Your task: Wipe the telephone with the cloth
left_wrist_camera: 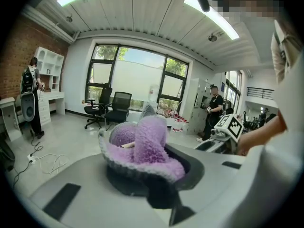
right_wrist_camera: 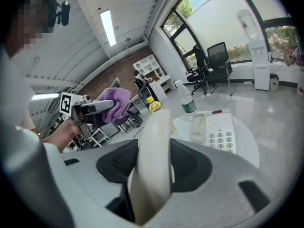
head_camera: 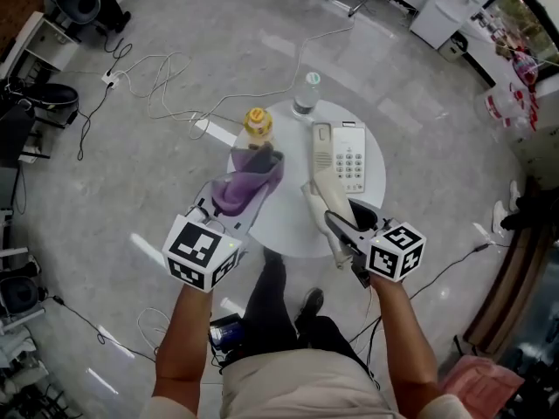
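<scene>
My left gripper (head_camera: 251, 188) is shut on a purple cloth (head_camera: 247, 182) with a grey edge and holds it above the left rim of the round white table (head_camera: 284, 225). In the left gripper view the cloth (left_wrist_camera: 142, 146) bulges out between the jaws. The cream telephone base (head_camera: 349, 157) with its keypad lies on the table's right half. My right gripper (head_camera: 337, 220) is shut on the cream handset (head_camera: 321, 201), lifted off the base at the table's near right. The handset (right_wrist_camera: 153, 160) stands upright between the jaws, with the base (right_wrist_camera: 216, 129) beyond it.
A yellow drink bottle (head_camera: 257, 125) and a clear water bottle (head_camera: 307, 92) stand at the table's far side. White cables (head_camera: 166, 85) trail over the floor to the left. Office chairs (left_wrist_camera: 111, 109) and people (left_wrist_camera: 212, 109) are far off by the windows.
</scene>
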`<state>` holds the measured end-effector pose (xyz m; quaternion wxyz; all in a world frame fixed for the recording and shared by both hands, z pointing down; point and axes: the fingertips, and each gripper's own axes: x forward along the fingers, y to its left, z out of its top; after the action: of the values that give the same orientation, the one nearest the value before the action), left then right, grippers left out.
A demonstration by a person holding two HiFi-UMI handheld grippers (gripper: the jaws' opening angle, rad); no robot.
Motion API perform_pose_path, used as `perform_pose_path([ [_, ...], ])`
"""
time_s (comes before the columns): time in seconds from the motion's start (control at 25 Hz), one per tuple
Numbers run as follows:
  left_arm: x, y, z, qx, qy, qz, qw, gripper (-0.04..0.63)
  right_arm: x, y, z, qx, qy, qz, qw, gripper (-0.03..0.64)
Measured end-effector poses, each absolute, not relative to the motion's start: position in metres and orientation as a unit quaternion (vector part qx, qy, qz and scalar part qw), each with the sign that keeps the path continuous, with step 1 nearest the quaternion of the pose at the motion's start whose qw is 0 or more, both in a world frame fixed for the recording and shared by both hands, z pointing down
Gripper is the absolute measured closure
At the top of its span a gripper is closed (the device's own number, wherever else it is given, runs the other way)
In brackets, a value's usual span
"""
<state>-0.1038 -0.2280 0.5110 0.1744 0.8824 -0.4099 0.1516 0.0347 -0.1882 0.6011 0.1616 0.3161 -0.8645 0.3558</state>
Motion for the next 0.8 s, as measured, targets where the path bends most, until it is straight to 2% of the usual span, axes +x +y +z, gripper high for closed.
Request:
perform_pose_path([
  [0.32, -0.132, -0.206, 0.512, 0.870, -0.441, 0.161, 0.153, 0.518, 0.042, -0.235, 0.626, 0.373, -0.830, 0.392, 0.135, 0.420],
  [0.8, -0.143, -0.192, 0.537, 0.861, -0.447, 0.159, 0.181, 0.518, 0.048, -0.307, 0.688, 0.445, -0.785, 0.409, 0.137, 0.420],
])
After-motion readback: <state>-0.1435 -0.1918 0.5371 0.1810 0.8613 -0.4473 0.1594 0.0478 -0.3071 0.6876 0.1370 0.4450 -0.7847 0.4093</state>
